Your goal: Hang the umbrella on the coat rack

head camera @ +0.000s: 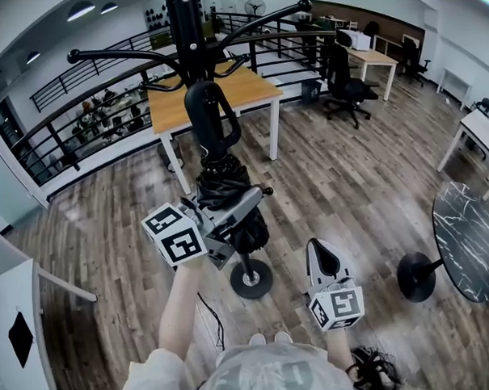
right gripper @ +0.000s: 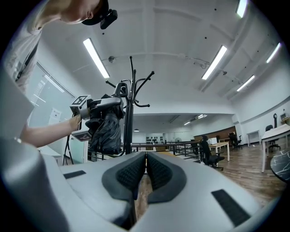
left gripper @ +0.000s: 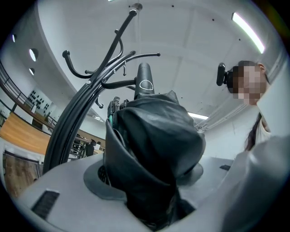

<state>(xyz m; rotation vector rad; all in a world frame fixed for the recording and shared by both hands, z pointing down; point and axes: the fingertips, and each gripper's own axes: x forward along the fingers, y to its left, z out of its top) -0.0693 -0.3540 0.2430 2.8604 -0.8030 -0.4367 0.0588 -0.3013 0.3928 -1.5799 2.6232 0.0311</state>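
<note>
Brown wood-plank floor (head camera: 350,179), open office. Tall black metal coat rack (head camera: 183,34) with curved arms stands near centre, round base on the floor. Folded black fabric umbrella (head camera: 227,185) is held up just in front of the rack's pole, its black loop handle (head camera: 211,116) uppermost, close beside the lower arms; contact with an arm can't be made out. Left gripper (head camera: 237,208) is clamped around the bunched canopy, jaws set wide by it. Right gripper (head camera: 321,254), nearer and to the right, has jaws pressed together with nothing between.
</note>
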